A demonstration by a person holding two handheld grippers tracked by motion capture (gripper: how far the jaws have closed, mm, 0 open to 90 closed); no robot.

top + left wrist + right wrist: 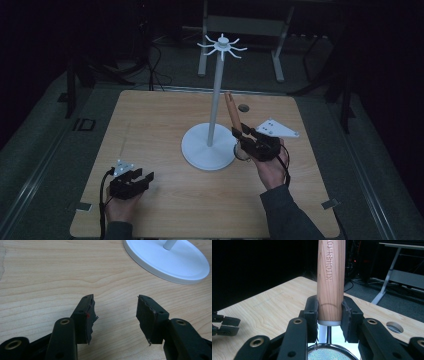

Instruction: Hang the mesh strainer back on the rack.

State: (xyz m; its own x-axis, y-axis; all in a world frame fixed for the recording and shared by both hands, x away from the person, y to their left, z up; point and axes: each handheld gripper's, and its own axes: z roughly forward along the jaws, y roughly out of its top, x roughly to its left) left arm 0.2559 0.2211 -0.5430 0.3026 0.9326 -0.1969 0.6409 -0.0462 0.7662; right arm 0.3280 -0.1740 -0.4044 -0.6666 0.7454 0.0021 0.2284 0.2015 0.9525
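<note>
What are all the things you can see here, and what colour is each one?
Strainer: one, light wooden handle with a metal mesh bowl, held upright beside the stand's base.
Hook stand: one, white, round base and pole with hooks on top, middle of the table.
Table: one, light wood.
Hole: one, dark, in the tabletop behind the strainer.
Table frame: one, pale grey, on the floor behind.
Left gripper: one, black, fingers apart, near left of the table.
Right gripper: one, black, fingers clamping the handle.

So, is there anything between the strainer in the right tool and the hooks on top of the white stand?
Nothing visible. The right tool grips the strainer's wooden handle beside the pole; the hooks sit higher, with open space between.
</note>
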